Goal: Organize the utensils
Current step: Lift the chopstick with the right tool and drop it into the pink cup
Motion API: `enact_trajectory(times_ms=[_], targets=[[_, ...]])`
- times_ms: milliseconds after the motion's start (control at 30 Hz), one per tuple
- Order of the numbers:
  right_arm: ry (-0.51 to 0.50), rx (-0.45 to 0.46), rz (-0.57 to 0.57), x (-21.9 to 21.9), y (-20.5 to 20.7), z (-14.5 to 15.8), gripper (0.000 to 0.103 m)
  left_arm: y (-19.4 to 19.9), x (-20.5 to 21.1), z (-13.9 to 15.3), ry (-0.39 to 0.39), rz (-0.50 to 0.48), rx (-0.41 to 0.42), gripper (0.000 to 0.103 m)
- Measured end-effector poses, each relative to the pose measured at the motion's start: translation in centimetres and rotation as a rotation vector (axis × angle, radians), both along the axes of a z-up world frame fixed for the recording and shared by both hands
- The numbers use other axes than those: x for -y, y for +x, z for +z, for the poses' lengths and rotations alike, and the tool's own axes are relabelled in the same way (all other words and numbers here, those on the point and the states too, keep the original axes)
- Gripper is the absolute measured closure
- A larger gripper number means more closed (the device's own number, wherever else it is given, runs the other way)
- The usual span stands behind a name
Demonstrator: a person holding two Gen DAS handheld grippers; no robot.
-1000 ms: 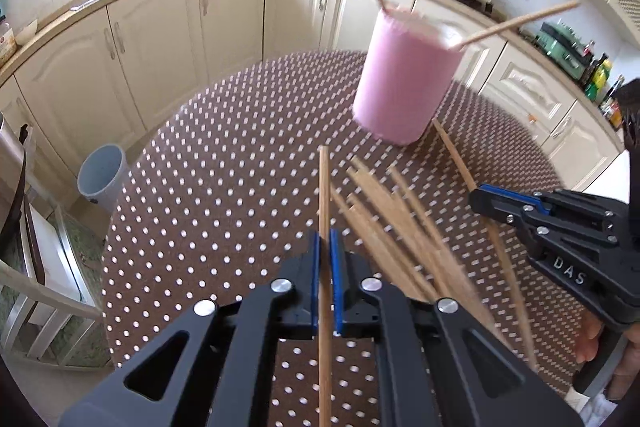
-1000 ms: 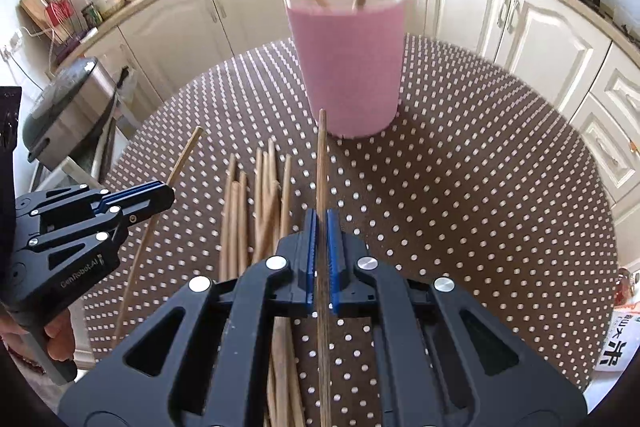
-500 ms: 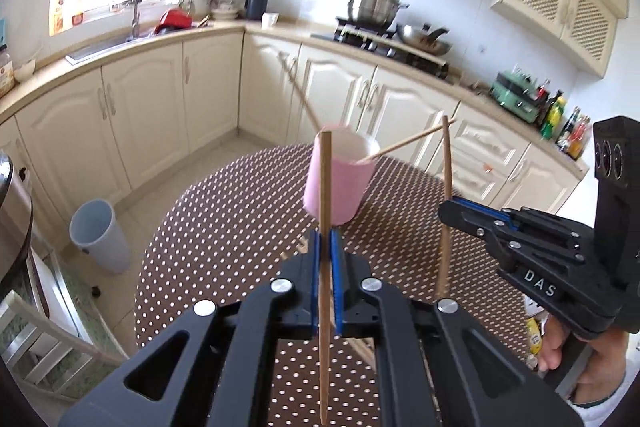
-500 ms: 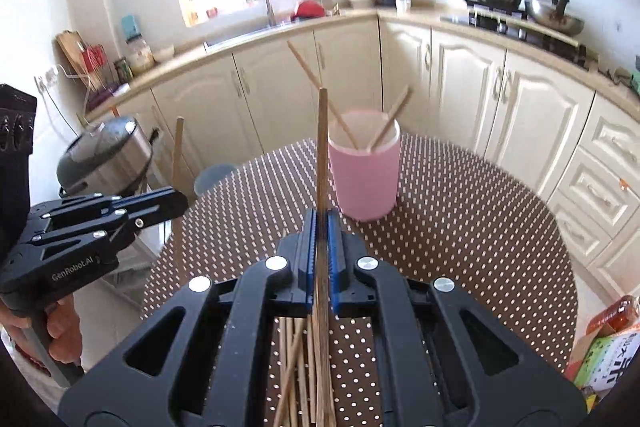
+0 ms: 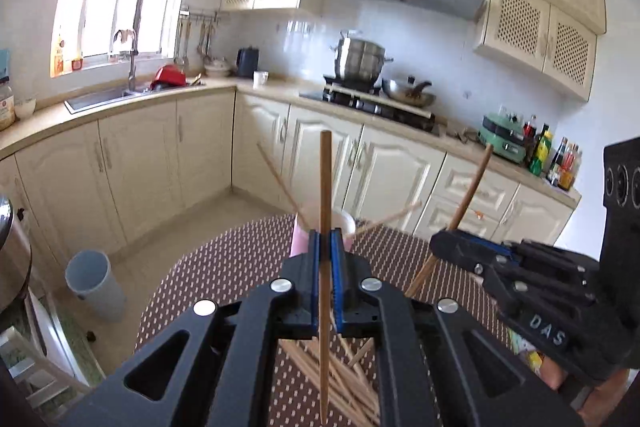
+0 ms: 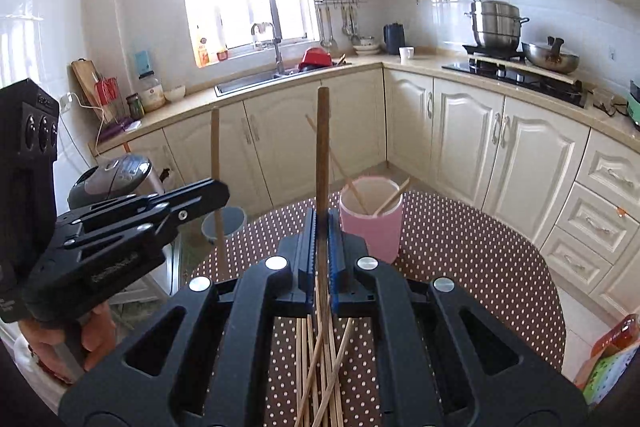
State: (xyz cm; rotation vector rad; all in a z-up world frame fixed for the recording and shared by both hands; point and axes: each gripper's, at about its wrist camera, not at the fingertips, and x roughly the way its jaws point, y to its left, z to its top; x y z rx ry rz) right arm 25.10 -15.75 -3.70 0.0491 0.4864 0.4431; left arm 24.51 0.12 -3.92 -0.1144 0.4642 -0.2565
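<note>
Item 1, left gripper (image 5: pixel 325 251): jaws clamped on 1 wooden chopstick (image 5: pixel 325 183), held upright, long axis vertical, lower tip hanging above the table.

Item 2, right gripper (image 6: pixel 322 227): jaws clamped on 1 darker chopstick (image 6: pixel 322 147), also upright.

Item 3, pink cup (image 6: pixel 371 219): stands far of both grippers on the brown polka-dot table (image 6: pixel 460 251), open mouth up, already holding 2 chopsticks leaning outward. In the right wrist view it lies just right of the fingers; in the left view it sits directly behind them. Neither hand is clearly nearer.

Item 4, loose chopsticks (image 6: pixel 320 367): pale, slender, crossed in a heap on the near table below the grippers.
</note>
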Motion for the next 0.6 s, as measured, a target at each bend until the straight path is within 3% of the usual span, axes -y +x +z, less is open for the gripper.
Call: enact_trajectory(times_ms=[333, 600], targets=[[0.020, 0.086, -0.009, -0.1, 2.7, 3.5, 0.097, 4.3, 0.5, 3.5, -0.075, 0.071, 0.142, 0.097], [0.021, 0.170, -0.035, -0.9, 5.7, 6.1, 0.097, 8.5, 1.4, 5.9, -0.090, 0.118, 0.224, 0.097]])
